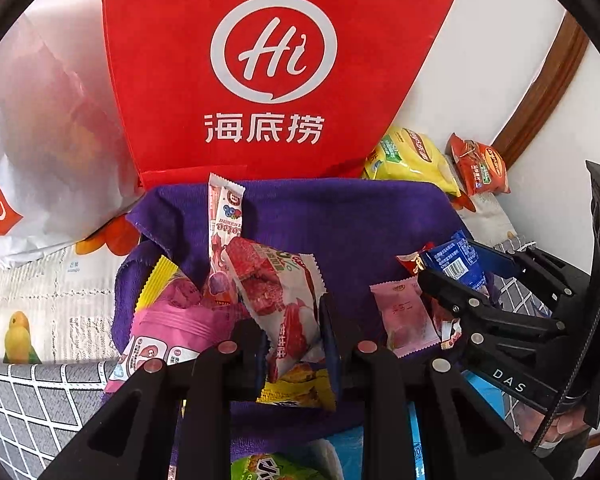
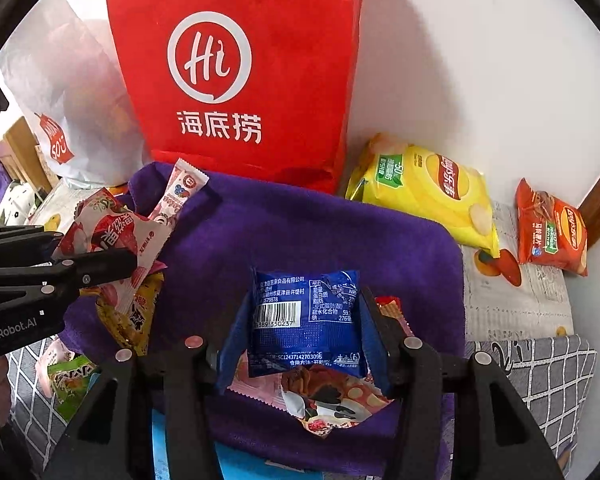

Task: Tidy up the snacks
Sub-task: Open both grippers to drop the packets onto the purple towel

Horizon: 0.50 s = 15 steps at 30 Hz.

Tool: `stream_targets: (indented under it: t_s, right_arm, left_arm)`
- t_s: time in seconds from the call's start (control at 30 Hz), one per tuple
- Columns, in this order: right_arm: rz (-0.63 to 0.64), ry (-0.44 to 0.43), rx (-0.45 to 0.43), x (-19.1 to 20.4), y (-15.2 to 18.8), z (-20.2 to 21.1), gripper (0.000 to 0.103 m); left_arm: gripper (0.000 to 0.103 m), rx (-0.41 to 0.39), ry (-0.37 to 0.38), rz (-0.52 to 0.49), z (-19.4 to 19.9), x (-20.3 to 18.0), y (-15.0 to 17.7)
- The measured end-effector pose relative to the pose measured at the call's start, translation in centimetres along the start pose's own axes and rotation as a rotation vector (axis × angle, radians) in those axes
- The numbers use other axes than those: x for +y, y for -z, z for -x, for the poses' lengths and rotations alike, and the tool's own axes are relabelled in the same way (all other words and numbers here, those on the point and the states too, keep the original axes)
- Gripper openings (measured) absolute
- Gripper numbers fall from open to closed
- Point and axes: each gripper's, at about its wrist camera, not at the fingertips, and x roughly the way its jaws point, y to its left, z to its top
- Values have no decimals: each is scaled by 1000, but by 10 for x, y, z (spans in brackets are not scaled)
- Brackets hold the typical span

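**Gripping a snack packet in each hand over the purple cloth**

Looking along the left gripper (image 1: pixel 292 344), its two fingers are closed on a white and red snack packet (image 1: pixel 278 292), which stands tilted above the purple cloth (image 1: pixel 340 216). At 12 o'clock a red bag (image 1: pixel 268 64) stands upright against the wall, with a white bag (image 1: pixel 48 140) at 10 o'clock. A pink packet (image 1: pixel 408 316) lies on the cloth at 3 o'clock, just beside the right gripper (image 1: pixel 456 276), which pinches a blue packet (image 1: pixel 454 262).

From the right wrist camera, the right gripper (image 2: pixel 304 332) is closed on the blue packet (image 2: pixel 306 320), barcode side up, over the cloth's (image 2: pixel 300 224) middle. The left gripper (image 2: pixel 112 264) at 9 o'clock holds the white and red packet (image 2: pixel 112 244). A yellow chip bag (image 2: pixel 428 188) sits at 2 o'clock near the wall, and an orange chip bag (image 2: pixel 552 232) lies apart from it at 3 o'clock.
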Motion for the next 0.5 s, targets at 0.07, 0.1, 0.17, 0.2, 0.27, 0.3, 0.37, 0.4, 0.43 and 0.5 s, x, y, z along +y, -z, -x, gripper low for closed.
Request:
stream_targets:
  t_s: [0.07,0.1,0.17,0.2,0.27,0.3,0.37,0.4,0.43,0.5]
  right_arm:
    - [6,2,0,1,0,-1,52]
    - [8,4,-1,1,0,0,52]
    - [8,6,-5,2,0,1,52]
    - [5,7,-8,2,0,1,53]
    - [-3,5,-20,1,0,4,55]
    - [-4,1,-25,1,0,5,56]
    - [-2,0,-35,1,-1,8,57]
    - [-2,4,-43,1,-1,10,57]
    - [-3,5,-51,1,-1,11,58]
    - [-12,5,-60,0,-3,14,64]
  left_arm:
    - [22,4,0,0,-1,0,0]
    - [23,6,0,0,-1,0,0]
    - [23,11,4,4,-2,0,0]
    - [23,13,8,7,-2,0,0]
    - [23,13,9,11,-3,1,0]
    - [23,13,10,13,-3,1,-1]
    - [23,14,15,15,-3,1,-1]
    - [24,14,17,16,-2,2,-1]
    - [24,13,20,18,-2,2,-1]
    - [25,12,30,22,-1,3,-1]
